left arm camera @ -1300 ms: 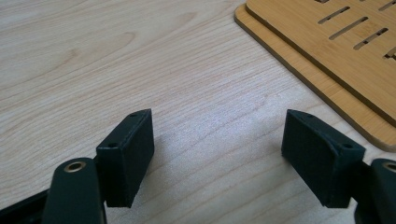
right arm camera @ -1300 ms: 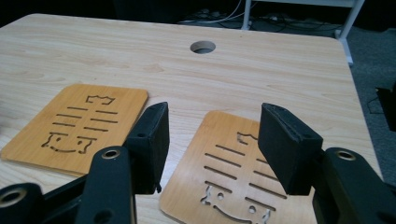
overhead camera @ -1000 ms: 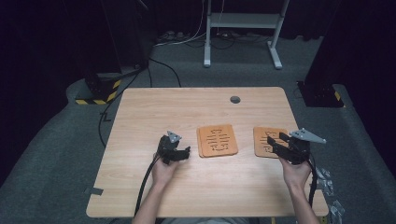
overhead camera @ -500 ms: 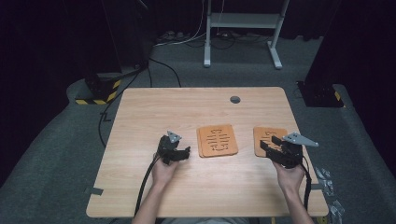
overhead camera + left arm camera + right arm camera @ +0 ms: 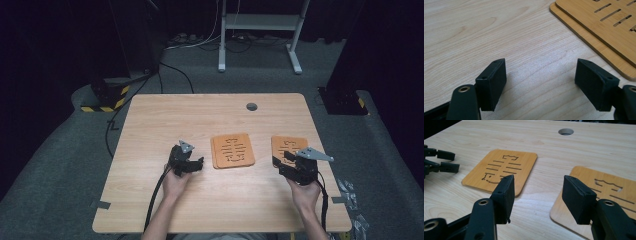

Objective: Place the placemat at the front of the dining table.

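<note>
My right tool [image 5: 290,163] drawn nearer since earlier frame, spread over right mat [image 5: 287,145]. Left tool [image 5: 192,162] spread, empty. Advise: straddle mat edge squarely.

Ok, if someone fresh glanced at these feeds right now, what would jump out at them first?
Probably the two orange slotted mats on the pale wooden table: the middle mat, which looks like two stacked, and the right mat near the table's right edge. Next, the two black grippers, both open: the left gripper just left of the middle mat, the right gripper at the right mat's near edge.
</note>
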Available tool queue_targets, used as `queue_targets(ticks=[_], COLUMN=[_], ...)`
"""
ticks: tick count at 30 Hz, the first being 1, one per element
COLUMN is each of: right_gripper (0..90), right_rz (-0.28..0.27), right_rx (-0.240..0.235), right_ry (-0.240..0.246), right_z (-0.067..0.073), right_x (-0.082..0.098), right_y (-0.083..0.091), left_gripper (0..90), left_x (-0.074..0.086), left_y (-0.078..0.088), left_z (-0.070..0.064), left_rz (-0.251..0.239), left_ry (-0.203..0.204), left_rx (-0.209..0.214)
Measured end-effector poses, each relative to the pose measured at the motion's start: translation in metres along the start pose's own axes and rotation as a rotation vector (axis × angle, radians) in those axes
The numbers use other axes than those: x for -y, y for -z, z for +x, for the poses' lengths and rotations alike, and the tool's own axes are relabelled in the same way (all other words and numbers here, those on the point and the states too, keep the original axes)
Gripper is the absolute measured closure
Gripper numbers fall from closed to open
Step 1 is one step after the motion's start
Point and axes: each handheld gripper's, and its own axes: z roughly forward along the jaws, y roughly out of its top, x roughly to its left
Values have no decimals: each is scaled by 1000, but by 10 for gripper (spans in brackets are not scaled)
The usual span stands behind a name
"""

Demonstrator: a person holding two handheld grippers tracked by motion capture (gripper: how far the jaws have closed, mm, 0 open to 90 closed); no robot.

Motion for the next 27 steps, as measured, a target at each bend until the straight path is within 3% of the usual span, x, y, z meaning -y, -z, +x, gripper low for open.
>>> queue_targets(ticks=[12,27], right_gripper=[439,440], right_rz=[31,65], right_rx=[-47,-70], right_ry=[13,37], right_z=[17,31], right_x=[12,25], right_y=[-10,-21], left_gripper=[254,254], left_x=[0,0], left_y=[0,0], left_z=[0,0], left_rz=[0,0], left_ry=[0,1], left_rx=[0,0])
